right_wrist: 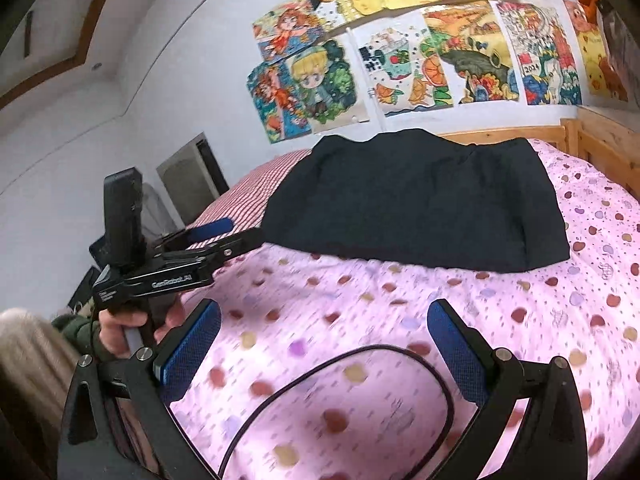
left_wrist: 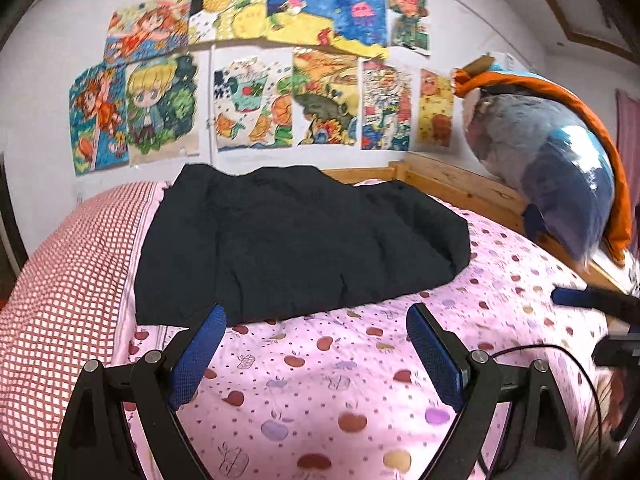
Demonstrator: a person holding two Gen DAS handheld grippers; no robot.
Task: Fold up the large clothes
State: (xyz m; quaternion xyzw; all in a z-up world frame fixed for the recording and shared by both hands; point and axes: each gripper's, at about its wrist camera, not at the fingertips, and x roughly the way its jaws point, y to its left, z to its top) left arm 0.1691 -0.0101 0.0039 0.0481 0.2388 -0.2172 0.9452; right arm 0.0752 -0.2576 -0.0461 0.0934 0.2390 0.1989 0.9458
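Black garment (left_wrist: 296,240), one only, is lying folded into a thick, roughly rectangular bundle on the far half of the pink fruit-print bedsheet (left_wrist: 360,380), its left edge reaching the red checked cover (left_wrist: 60,288). Two grippers are hovering over the near sheet: the left gripper (left_wrist: 316,344) and the right gripper (right_wrist: 324,340), each with jaws spread wide and gripping nothing. One black cable (right_wrist: 340,392) is looping between the right gripper's fingers. Roughly a dozen drawings (left_wrist: 256,104) are hanging on the far wall. A bagged bundle (left_wrist: 552,160) is sitting on the wooden bed frame (left_wrist: 460,184), partly cut off at the right. Motion blur is smearing the near sheet in the right wrist view.
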